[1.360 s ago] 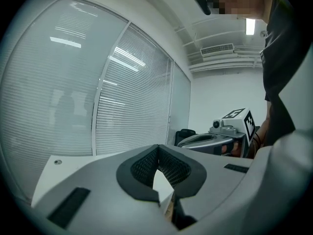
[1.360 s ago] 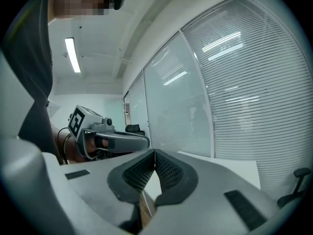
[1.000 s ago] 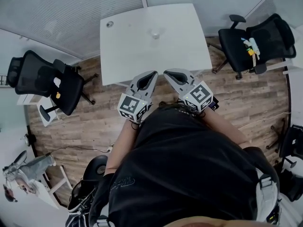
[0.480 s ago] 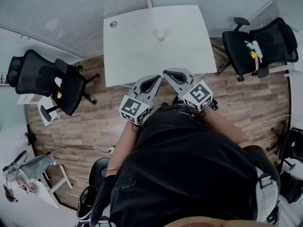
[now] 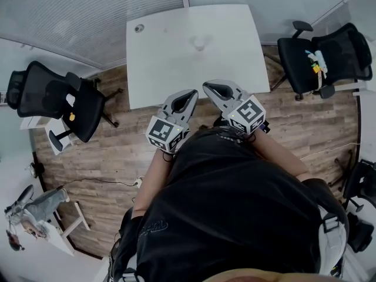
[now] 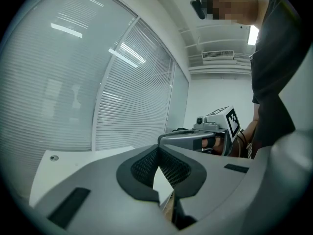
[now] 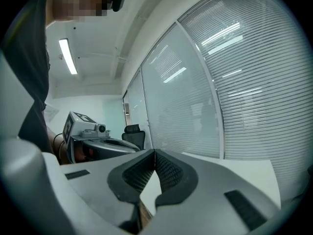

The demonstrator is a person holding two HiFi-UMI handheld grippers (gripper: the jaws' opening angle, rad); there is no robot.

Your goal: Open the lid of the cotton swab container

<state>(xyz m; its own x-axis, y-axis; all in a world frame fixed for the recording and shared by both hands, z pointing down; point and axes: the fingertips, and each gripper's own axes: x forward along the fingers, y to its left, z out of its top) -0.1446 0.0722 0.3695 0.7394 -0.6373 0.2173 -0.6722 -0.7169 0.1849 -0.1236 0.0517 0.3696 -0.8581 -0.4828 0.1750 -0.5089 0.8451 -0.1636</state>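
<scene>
- Cotton swab container [image 5: 200, 42] — a small pale thing on the far half of the white table [image 5: 158, 69]. It is too small to tell its long axis or lid side.
- It lies straight ahead of both grippers, well apart from them; neither is clearly nearer.
- Left gripper [image 5: 191, 93] and right gripper [image 5: 207, 87] — jaws together, nothing between them, at the table's near edge.

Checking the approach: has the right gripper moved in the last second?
Yes, slightly: the right gripper has edged forward, reaching a little farther over the near edge of the white table.
</scene>
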